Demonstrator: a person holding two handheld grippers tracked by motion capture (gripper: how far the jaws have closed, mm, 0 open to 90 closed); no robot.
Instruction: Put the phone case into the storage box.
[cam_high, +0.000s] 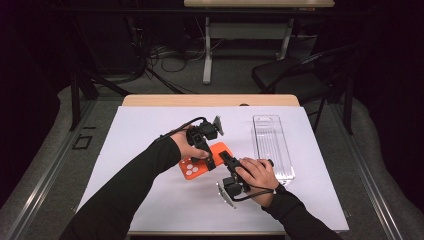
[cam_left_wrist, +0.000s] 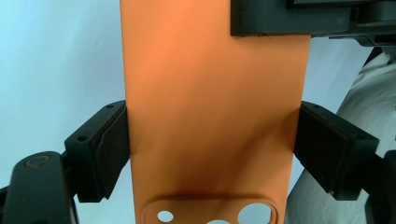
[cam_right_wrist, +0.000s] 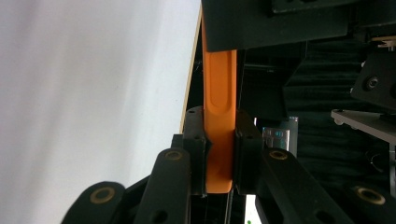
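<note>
An orange phone case (cam_high: 196, 167) with round camera holes is held between both grippers over the white sheet. My left gripper (cam_high: 210, 161) reaches down from the far side and spans the case's width. In the left gripper view its pads (cam_left_wrist: 109, 151) press on the two long edges of the case (cam_left_wrist: 210, 107), so it is shut on it. My right gripper (cam_high: 226, 160) comes in from the right. In the right gripper view it (cam_right_wrist: 218, 156) is shut on the thin edge of the case (cam_right_wrist: 218, 107), seen edge-on.
A clear plastic tray (cam_high: 272, 145) lies on the white sheet (cam_high: 150, 200) just right of the hands. Past the table's far edge stand a dark chair (cam_high: 295, 75) and another table's legs (cam_high: 207, 55), with cables on the floor.
</note>
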